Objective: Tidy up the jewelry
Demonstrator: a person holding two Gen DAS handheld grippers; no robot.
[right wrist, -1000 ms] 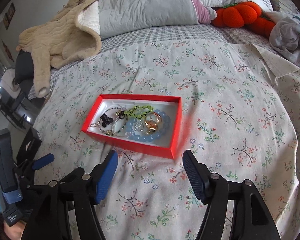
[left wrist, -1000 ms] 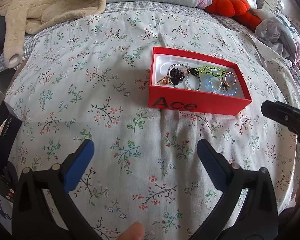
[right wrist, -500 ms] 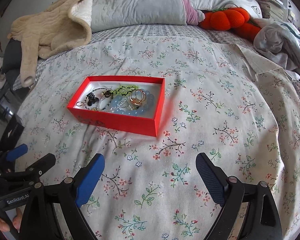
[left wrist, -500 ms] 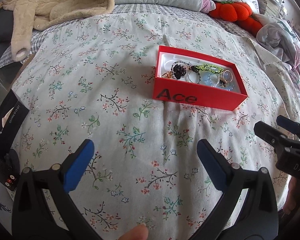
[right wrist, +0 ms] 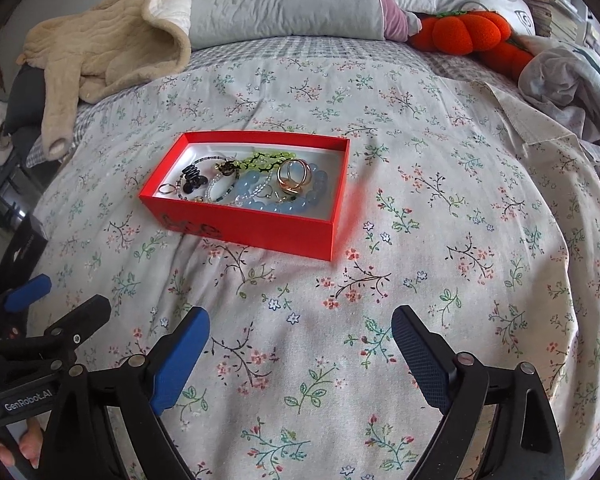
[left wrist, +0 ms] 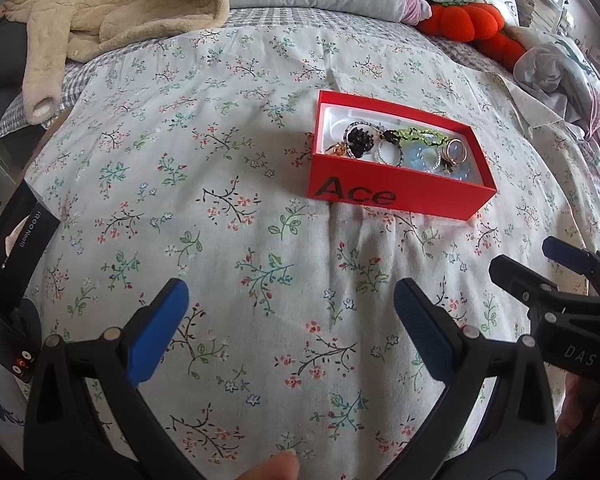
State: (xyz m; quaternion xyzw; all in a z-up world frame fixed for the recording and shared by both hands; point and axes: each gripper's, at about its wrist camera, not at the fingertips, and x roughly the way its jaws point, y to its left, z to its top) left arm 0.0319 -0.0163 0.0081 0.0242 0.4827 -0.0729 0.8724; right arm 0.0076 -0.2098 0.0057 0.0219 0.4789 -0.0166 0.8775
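So the red box (right wrist: 256, 216) sits on the floral bedspread (right wrist: 440, 240) around 11 o'clock from the right gripper (right wrist: 300, 354), with all the jewelry (right wrist: 256, 184) piled in a tangle inside. Both the right gripper and the left gripper (left wrist: 290, 320) are spread wide, holding nothing, well back from the box. My worry: the soft bed lets the box tip, and grabbing one bracelet probably drags the rest out
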